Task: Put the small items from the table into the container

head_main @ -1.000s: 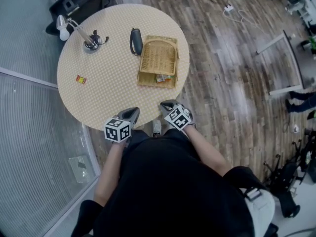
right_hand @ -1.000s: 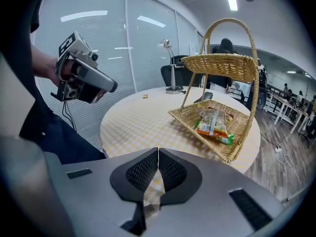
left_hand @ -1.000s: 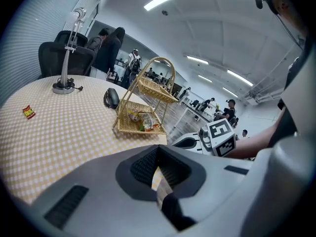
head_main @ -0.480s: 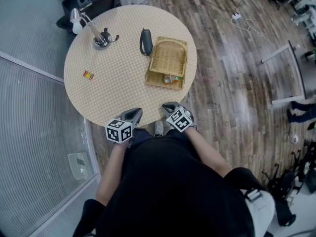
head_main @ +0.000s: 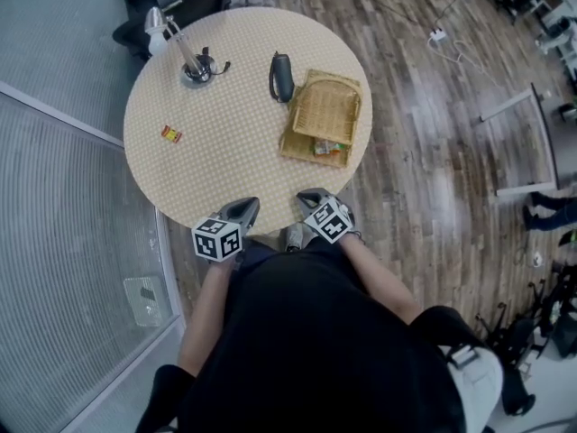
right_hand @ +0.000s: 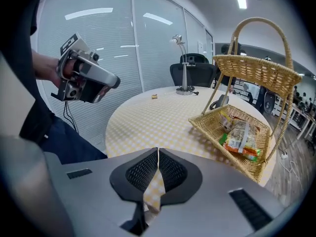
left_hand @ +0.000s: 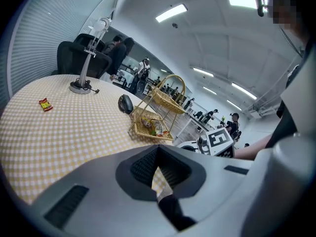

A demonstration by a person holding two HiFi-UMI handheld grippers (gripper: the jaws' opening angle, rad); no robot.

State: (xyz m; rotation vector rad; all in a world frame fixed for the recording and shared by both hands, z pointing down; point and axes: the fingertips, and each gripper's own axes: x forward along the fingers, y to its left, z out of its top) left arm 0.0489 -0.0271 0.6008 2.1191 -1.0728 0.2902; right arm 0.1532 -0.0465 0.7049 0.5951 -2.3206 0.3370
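Near the tabletop's (head_main: 234, 106) left edge, the snack packet (head_main: 170, 133) lies untouched. At the near edge, the left gripper (head_main: 245, 205) and right gripper (head_main: 308, 197) hover empty, fingers pressed together. The view has swung toward the packet, suggesting a pickup next. The basket (head_main: 329, 106) waits at the right edge.

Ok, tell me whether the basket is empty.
Not empty: snack packets lie in the basket.

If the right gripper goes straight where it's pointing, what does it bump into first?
Probably the round table's yellow checked top, near its front edge. The shut right gripper aims down at it. The wicker basket sits off to the right, out of its line.
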